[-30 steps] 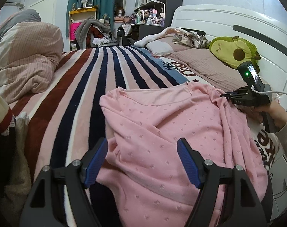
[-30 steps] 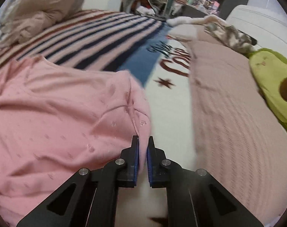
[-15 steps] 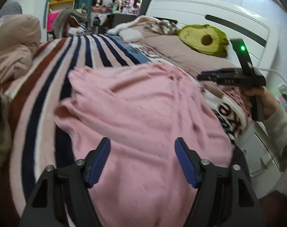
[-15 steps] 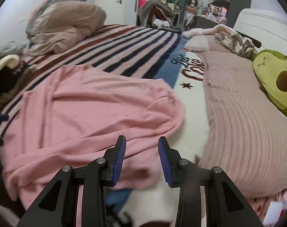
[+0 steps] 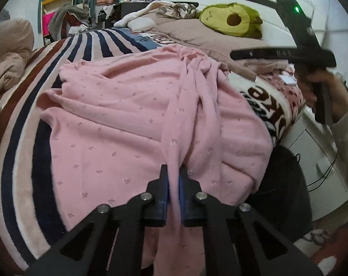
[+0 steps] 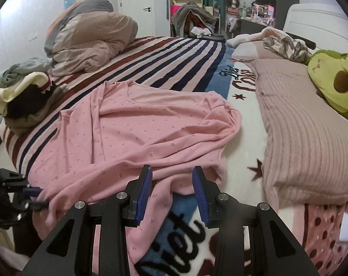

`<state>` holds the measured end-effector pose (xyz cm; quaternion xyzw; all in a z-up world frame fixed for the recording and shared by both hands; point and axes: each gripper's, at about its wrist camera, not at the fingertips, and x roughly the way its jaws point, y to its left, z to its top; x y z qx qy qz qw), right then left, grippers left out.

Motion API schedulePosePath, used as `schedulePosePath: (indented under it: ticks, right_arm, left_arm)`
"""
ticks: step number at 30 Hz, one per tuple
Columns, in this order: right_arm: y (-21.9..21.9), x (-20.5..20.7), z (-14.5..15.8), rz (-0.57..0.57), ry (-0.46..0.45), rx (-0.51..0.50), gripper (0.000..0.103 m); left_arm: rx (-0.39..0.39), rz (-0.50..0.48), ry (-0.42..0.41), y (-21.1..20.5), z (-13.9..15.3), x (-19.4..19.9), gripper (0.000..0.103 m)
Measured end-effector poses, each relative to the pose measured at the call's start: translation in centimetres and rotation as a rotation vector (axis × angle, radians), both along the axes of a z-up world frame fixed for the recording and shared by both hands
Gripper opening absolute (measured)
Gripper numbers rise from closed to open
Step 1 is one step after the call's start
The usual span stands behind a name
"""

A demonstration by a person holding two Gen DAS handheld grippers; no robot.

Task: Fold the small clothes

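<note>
1. Clamping down within the last half second, the left claw (image 5: 173,179) now pinches a ridge of the pink garment (image 5: 132,119) at its near hem, on the striped bed (image 5: 17,151).
2. Having let go, the right claw (image 6: 172,191) hangs parted above the cloth, angled downward; the fold can start from the left grip.

The pink garment's (image 5: 132,115) near hem runs off the frame's bottom edge.
</note>
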<state>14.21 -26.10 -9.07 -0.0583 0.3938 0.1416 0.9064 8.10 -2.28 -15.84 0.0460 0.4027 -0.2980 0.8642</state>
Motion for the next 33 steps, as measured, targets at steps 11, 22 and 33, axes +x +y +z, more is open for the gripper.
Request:
schedulePosePath:
  ticks: [11, 22, 33]
  right_arm:
    - [-1.1, -1.9, 0.1, -0.020, 0.012, 0.034, 0.037]
    - [0.0, 0.0, -4.1, -0.036, 0.109, 0.055, 0.055]
    - [-1.0, 1.5, -6.5, -0.111, 0.098, 0.141, 0.006]
  left_arm:
    - [0.041, 0.078, -0.100, 4.6, 3.2, 0.7, 0.004]
    - [0.014, 0.110, -0.057, 5.6, 2.2, 1.1, 0.033]
    - [0.038, 0.106, -0.009, 4.6, 0.5, 2.4, 0.029]
